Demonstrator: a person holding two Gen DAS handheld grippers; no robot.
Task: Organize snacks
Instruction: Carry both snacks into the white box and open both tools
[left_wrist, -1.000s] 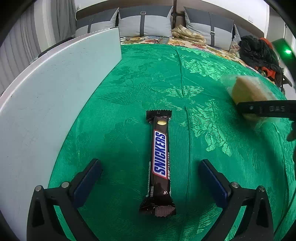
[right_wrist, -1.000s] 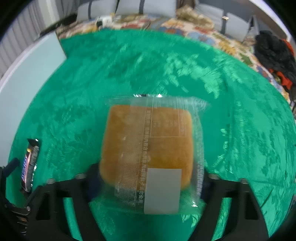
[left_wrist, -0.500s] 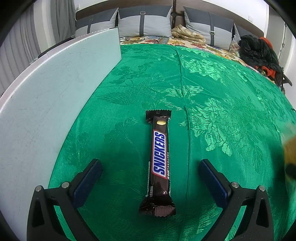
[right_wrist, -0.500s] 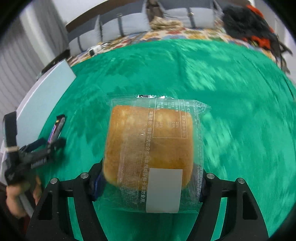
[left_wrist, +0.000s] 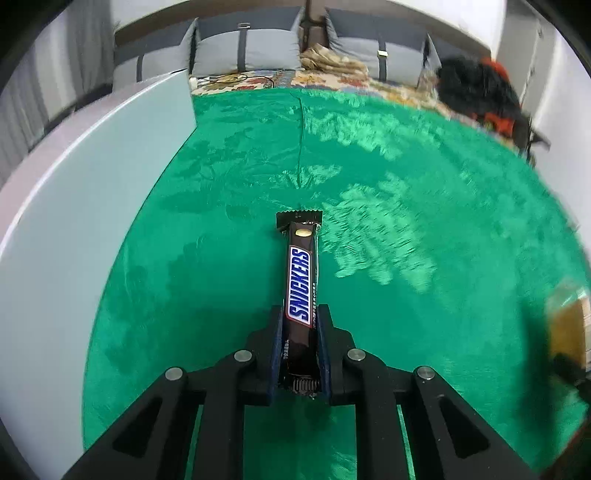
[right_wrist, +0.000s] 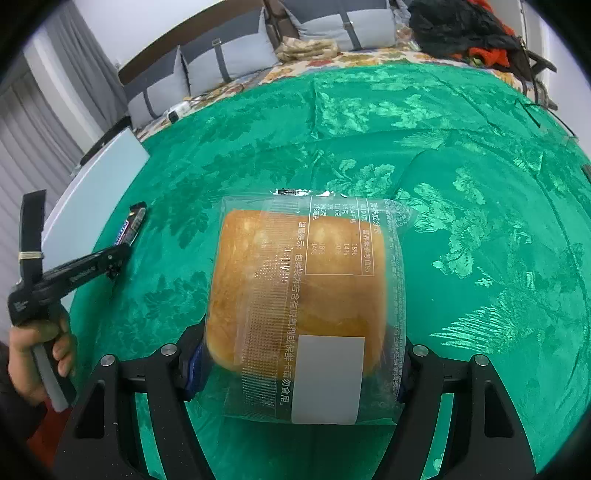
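A brown Snickers bar (left_wrist: 301, 280) lies lengthwise on the green cloth (left_wrist: 406, 229). My left gripper (left_wrist: 300, 325) is shut on its near end. The bar (right_wrist: 131, 226) and the left gripper (right_wrist: 110, 258) also show at the left of the right wrist view. My right gripper (right_wrist: 301, 365) is shut on a wrapped bread bun (right_wrist: 303, 288) in clear plastic with a white label, held above the cloth. The bun (left_wrist: 569, 328) shows blurred at the right edge of the left wrist view.
A pale blue-white board (left_wrist: 81, 206) lies along the left side of the cloth, also in the right wrist view (right_wrist: 96, 192). Grey pillows (left_wrist: 247, 48) and dark clothes (left_wrist: 476, 88) lie at the far end of the bed.
My left gripper has closed on the Snickers bar, which was lying between open jaws. My right gripper with the bun has swung and now looks across the cloth from the right.
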